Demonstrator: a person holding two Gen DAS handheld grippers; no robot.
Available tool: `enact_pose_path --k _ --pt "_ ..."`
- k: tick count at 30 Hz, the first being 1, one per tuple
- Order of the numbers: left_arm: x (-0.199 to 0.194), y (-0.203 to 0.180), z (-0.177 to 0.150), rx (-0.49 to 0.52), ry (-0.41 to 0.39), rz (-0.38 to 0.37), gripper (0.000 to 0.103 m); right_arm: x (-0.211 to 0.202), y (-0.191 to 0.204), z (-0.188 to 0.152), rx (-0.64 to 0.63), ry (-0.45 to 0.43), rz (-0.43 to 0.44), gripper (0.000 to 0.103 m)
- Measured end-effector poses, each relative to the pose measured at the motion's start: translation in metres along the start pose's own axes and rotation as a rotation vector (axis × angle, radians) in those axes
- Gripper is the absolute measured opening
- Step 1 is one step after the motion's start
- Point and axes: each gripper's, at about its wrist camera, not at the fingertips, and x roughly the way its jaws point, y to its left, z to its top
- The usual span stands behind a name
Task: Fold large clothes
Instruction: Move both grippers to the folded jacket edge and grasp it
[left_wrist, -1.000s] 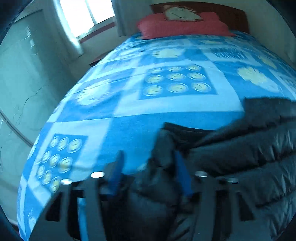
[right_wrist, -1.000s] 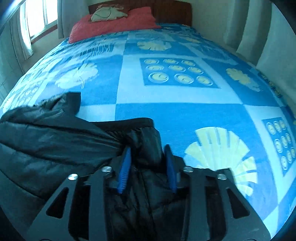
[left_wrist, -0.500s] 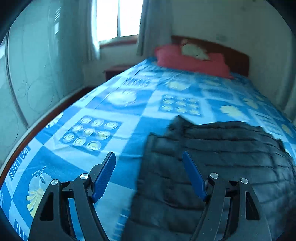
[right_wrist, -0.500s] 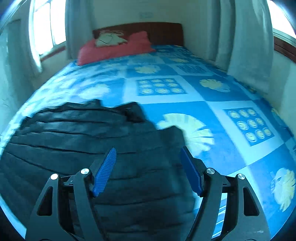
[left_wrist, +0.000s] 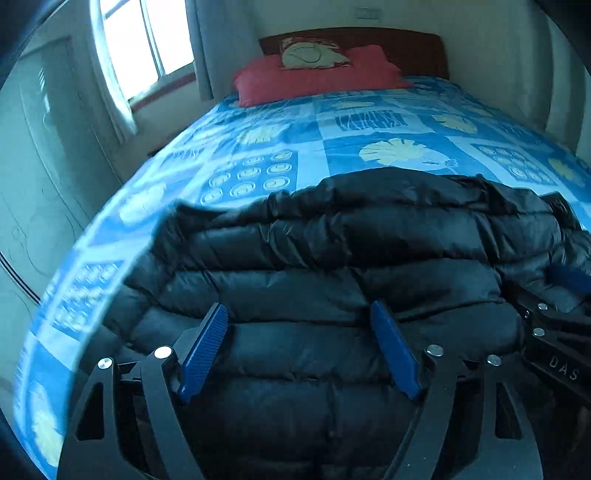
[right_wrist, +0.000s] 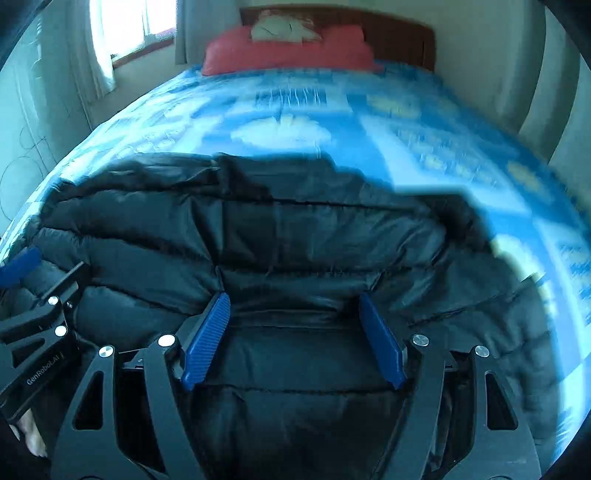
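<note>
Left wrist view: left gripper (left_wrist: 299, 345) was spread wide and empty, low over the near left part of the black puffer jacket (left_wrist: 351, 258), which lay flat on the blue bedspread (left_wrist: 314, 147) directly ahead and beneath, its quilted seams and long axis running left-right across the view; the right gripper (left_wrist: 554, 321) sat just beside, at the jacket's right. Right wrist view: right gripper (right_wrist: 293, 338) was likewise spread and empty over the jacket (right_wrist: 314, 229), far edge toward the red pillow (right_wrist: 288, 51); both grippers looked equally near.

A black quilted jacket (left_wrist: 332, 266) lies on a blue patchwork bedspread (left_wrist: 332, 129) (red pillow (left_wrist: 317, 79) behind).
</note>
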Motion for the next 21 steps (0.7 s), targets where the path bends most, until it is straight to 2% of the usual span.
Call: enact_pose_path --k 4,7,9,13,16,21 --pt "0.016 0.003 -0.008 -0.034 0.002 -0.033 0.084 0.008 0.003 -0.005 0.005 -0.029 -0.018 0.073" --pt "0.019 -0.004 -0.008 -0.009 0.01 0.001 0.084 0.008 0.005 -0.005 -0.004 -0.032 -0.038 0.073" --pt "0.014 -0.005 -0.005 -0.001 0.018 -0.005 0.083 0.002 0.002 -0.002 0.007 -0.031 -0.011 0.074" --pt "-0.019 0.02 -0.009 -0.055 -0.001 -0.058 0.083 -0.036 -0.021 -0.014 0.077 -0.067 0.02 0.075" --pt "-0.052 0.048 -0.021 -0.109 -0.029 -0.042 0.083 -0.073 -0.049 -0.033 0.124 -0.102 0.003 0.076" --pt "-0.097 0.106 -0.061 -0.22 -0.023 -0.023 0.083 -0.121 -0.109 -0.08 0.21 -0.093 -0.036 0.079"
